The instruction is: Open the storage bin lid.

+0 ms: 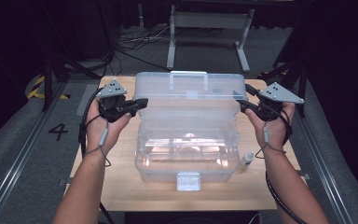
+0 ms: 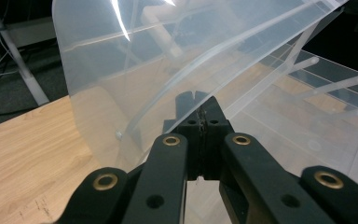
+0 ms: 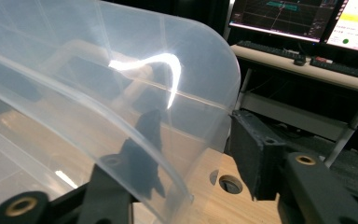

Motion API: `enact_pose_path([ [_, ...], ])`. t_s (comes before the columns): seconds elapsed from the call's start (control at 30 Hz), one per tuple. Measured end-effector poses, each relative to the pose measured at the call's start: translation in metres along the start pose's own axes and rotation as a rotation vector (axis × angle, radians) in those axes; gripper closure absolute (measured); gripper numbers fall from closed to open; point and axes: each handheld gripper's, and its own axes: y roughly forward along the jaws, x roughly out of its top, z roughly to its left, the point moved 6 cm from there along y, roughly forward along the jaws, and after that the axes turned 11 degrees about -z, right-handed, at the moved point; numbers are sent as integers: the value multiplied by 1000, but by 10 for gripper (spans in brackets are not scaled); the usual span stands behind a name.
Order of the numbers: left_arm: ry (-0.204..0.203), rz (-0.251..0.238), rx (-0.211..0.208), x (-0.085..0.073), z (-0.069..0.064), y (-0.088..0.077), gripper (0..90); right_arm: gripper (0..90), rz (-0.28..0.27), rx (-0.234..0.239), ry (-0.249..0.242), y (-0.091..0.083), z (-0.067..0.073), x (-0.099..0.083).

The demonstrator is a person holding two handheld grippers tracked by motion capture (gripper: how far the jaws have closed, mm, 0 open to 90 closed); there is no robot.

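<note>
clear box, lid raised

we see the clear box [image 1: 186,154] mid-table, its lid [image 1: 189,95] standing up toward the far edge. left gripper [image 1: 141,102] is pinched shut on the lid's left edge. right gripper [image 1: 242,107] has parted jaws straddling the right edge, one inside, one outside.

Clear, glossy plastic on the box [image 1: 186,154], its lid [image 2: 168,70] smooth and catching glare. Pale wood grain on the desk [image 2: 23,154], matt finish. Matt black plastic jaws, brass-looking rivets, on the left gripper [image 2: 200,116].
</note>
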Motion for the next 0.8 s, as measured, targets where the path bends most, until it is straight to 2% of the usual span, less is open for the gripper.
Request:
enact_pose_path([
  [0.13,-7,7,-10,-2,-2,-2,881,586,-17,-33,-9,-1,2,1],
  [0.23,-47,-2,-58,-2,-7,-4,841,591,-29,-35,5,-2,1,3],
  [0.27,-51,-2,-62,-2,-8,-5,834,597,-35,-40,4,-2,1,4],
  [0.5,-39,6,-41,-5,-7,-12,820,689,-30,-62,-17,-2,-1,7],
  [0.73,-34,25,-40,-13,-8,-28,822,702,-19,-66,-21,0,-3,7],
  [0.8,-29,29,-45,-16,-10,-35,822,703,-14,-61,-8,1,-5,7],
])
